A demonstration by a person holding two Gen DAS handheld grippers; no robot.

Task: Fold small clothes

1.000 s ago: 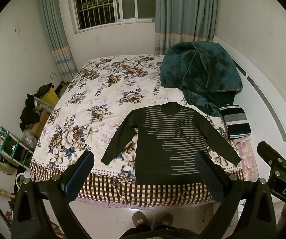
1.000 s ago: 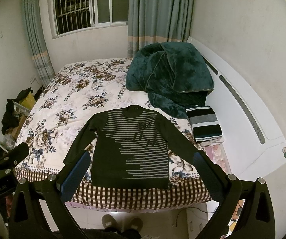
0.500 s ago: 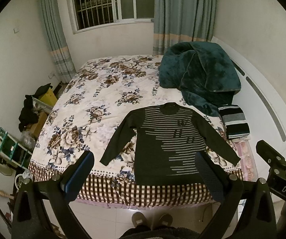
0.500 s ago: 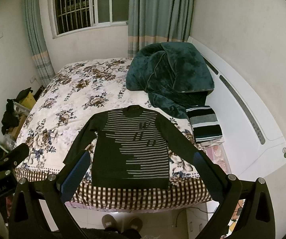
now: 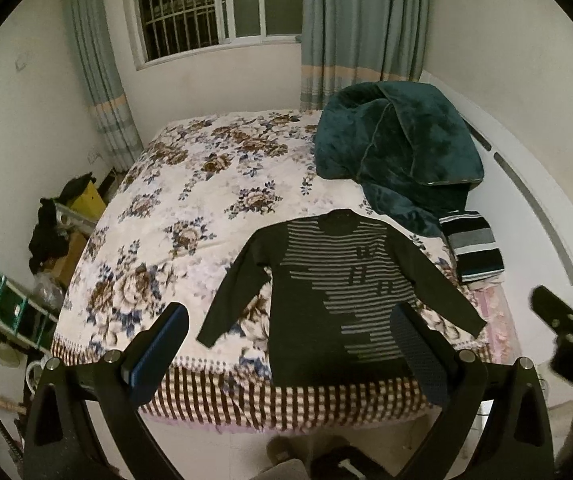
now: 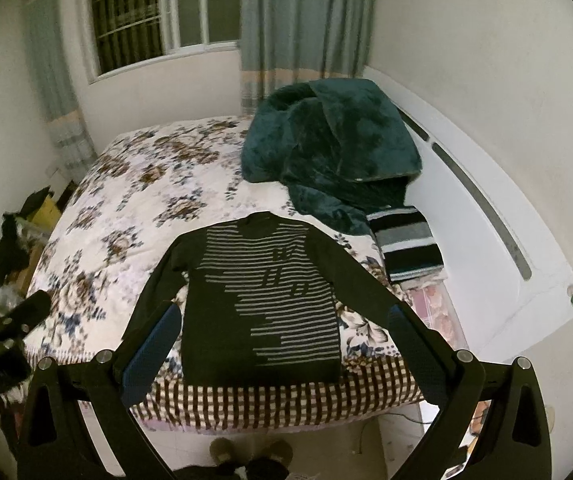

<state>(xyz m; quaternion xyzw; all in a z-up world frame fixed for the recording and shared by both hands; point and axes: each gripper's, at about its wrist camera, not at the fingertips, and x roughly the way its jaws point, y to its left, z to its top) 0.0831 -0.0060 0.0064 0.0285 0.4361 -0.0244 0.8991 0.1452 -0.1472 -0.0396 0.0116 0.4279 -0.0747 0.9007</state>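
Meanwhile, little has changed: the left gripper [image 5: 288,350] and right gripper [image 6: 282,348] still hover with fingers apart above the dark grey-striped knit sweater [image 6: 262,308], spread flat at the near edge of the floral-quilted bed [image 5: 206,200], so folding has not begun.

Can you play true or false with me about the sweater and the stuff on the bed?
1. The dark striped sweater lies spread flat on the flowery bed. True.
2. The left gripper is pinching a sleeve. False: it is open and holds nothing, up above the bed's near edge.
3. A green fluffy blanket is heaped near the headboard. True.
4. The right gripper is shut. False: its jaws stand wide apart, empty.
5. A folded striped garment lies on top of the sweater. False: it sits beside it, on the sweater's right.
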